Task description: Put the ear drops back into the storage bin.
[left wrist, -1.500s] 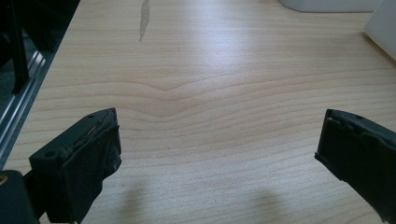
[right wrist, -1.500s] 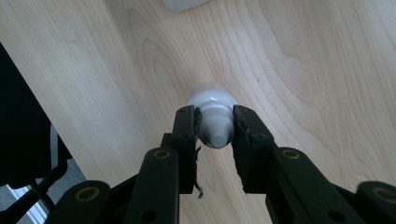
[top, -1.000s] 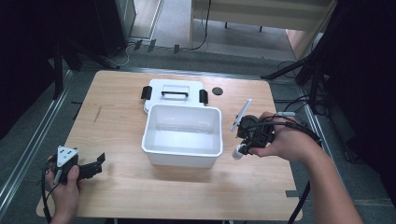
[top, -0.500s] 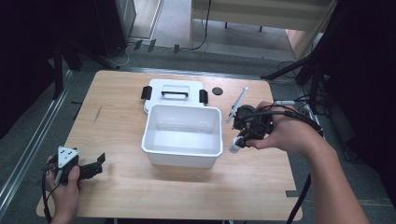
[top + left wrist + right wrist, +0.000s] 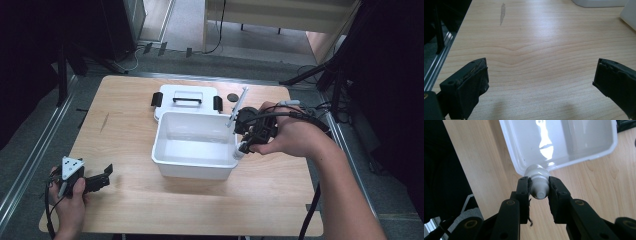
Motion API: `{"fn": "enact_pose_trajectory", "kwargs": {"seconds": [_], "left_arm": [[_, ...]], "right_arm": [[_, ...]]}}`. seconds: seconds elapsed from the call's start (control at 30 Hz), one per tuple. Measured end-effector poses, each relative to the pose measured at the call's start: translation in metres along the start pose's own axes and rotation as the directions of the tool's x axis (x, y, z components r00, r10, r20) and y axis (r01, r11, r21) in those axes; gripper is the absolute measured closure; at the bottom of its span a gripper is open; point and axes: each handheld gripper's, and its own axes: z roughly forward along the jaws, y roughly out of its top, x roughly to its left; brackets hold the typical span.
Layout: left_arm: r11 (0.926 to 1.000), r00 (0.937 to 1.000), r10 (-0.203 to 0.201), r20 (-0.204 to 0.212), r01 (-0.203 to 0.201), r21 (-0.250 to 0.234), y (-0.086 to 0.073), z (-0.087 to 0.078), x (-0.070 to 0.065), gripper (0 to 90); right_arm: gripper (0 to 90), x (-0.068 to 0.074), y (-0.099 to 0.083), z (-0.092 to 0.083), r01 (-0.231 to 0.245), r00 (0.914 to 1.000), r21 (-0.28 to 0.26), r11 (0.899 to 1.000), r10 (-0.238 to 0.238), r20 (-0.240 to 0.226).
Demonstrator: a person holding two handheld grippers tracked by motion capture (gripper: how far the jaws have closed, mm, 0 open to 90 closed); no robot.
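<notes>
Between right jaws: right gripper pinches a small white bottle at its ribbed cap; pads pressed on both sides, cap tip towards the camera, body beyond the tips.
Table: bare wood under and ahead of the left jaws; carries everything else.
Bin: open white tub, biggest container, just beyond the right jaw tips. Looks empty, only glare on the floor.
Lid: white, black handle and side clips, flat on the table just past the bin's far wall, well beyond both jaw pairs. Not on the bin.
Bottle position: in the high view it hangs at the bin's near right corner, over the rim, not inside.
Step in hand (my read): drop the bottle into the bin.
How to do it well: carry it past the rim until the whole body is over the bin floor, lower it, then let go. Releasing at the corner risks a rim bounce onto the table.
Left gripper: jaws spread wide, nothing between them, bin edge far ahead to the right.
Black disc: small, beside the lid, far beyond the right jaws.
</notes>
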Motion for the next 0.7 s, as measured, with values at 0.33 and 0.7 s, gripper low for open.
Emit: {"fn": "enact_pose_trajectory", "kwargs": {"seconds": [0.33,0.7], "left_arm": [[1.0,1.0,-0.003,0.003,0.003,0.0,0.0,0.0,0.0,0.1],[1.0,1.0,-0.001,0.004,0.001,0.0,0.0,0.0,0.0,0.1]], "right_arm": [[72.5,0.001,0.021,0.017,0.042,0.9988,0.02,0.999,-0.042,-0.025],[72.5,-0.001,0.023,0.039,0.053,0.9972,0.066,0.996,-0.049,-0.056]]}}
